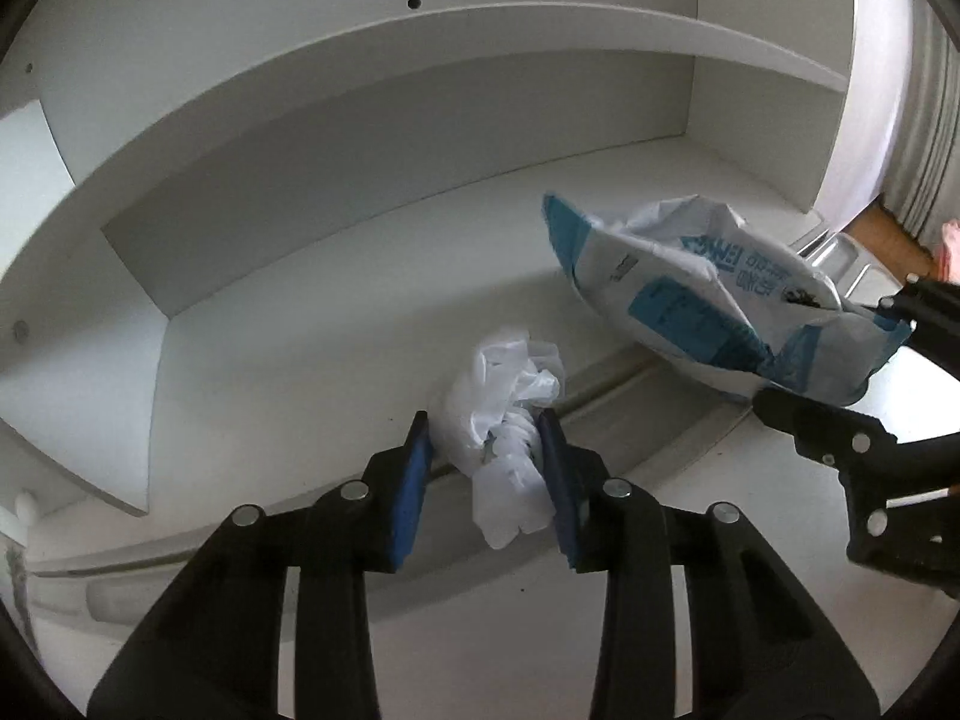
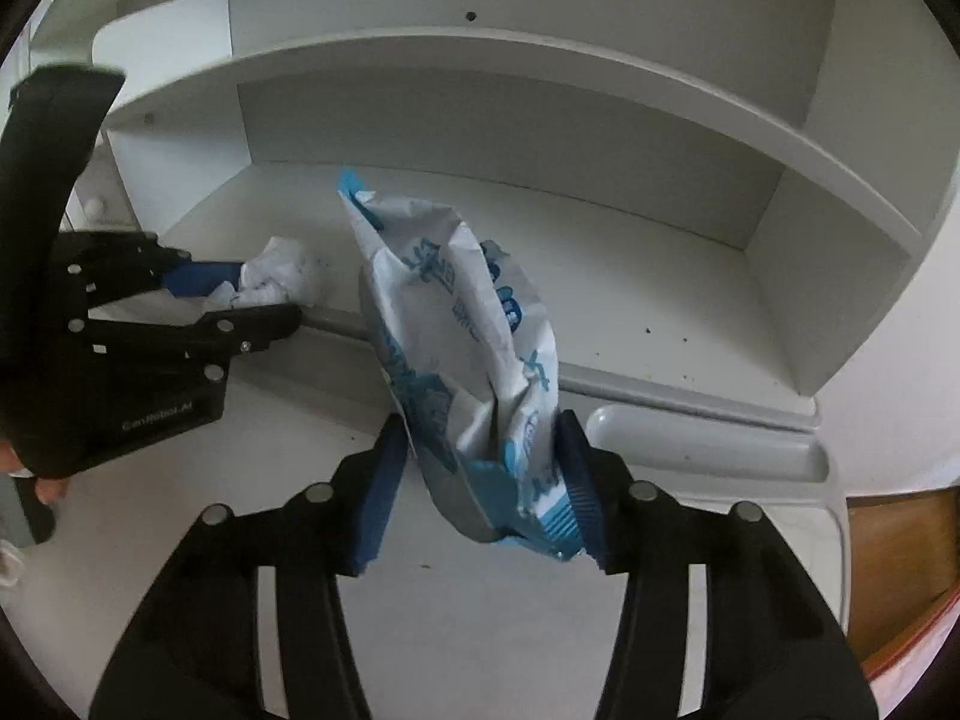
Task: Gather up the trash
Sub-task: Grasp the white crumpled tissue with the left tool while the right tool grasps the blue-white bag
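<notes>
My left fingers (image 1: 486,468) pinched crumpled white plastic wad (image 1: 510,420), low over white desk (image 1: 252,372). Right fingers (image 2: 480,474) clamped crinkled blue-white snack bag (image 2: 456,324), long axis pointing away toward shelf (image 2: 630,276).

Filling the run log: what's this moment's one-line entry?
left gripper: shut on crumpled plastic | right gripper: shut on blue-white bag | white desk
</notes>
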Available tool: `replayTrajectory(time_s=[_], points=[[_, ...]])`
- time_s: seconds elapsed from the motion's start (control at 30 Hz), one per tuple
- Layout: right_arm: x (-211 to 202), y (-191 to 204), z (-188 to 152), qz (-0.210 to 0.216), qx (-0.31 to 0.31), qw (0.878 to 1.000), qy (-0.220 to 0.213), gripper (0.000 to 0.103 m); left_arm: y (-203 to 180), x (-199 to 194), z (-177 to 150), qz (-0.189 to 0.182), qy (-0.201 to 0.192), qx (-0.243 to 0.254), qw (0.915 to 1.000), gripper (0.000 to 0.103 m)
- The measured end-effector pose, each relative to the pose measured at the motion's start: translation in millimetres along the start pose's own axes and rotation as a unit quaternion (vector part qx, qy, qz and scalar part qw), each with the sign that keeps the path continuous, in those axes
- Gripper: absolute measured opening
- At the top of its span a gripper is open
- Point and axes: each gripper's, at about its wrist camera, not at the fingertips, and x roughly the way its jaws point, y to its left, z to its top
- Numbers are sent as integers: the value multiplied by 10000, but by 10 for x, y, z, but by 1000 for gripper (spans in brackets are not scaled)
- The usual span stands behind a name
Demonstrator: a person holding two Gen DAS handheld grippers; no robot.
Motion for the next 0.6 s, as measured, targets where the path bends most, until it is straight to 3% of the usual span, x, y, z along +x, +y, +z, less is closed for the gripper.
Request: replayTrajectory(time_s=[0.27, 0.6], points=[[-216, -157, -91, 280, 394, 9983, -321, 39, 6, -39, -22, -164, -25, 4, 9999, 35], [-199, -79, -108, 226, 289, 9986, -382, 39, 23, -117, -57, -108, -119, 9, 9999, 35]])
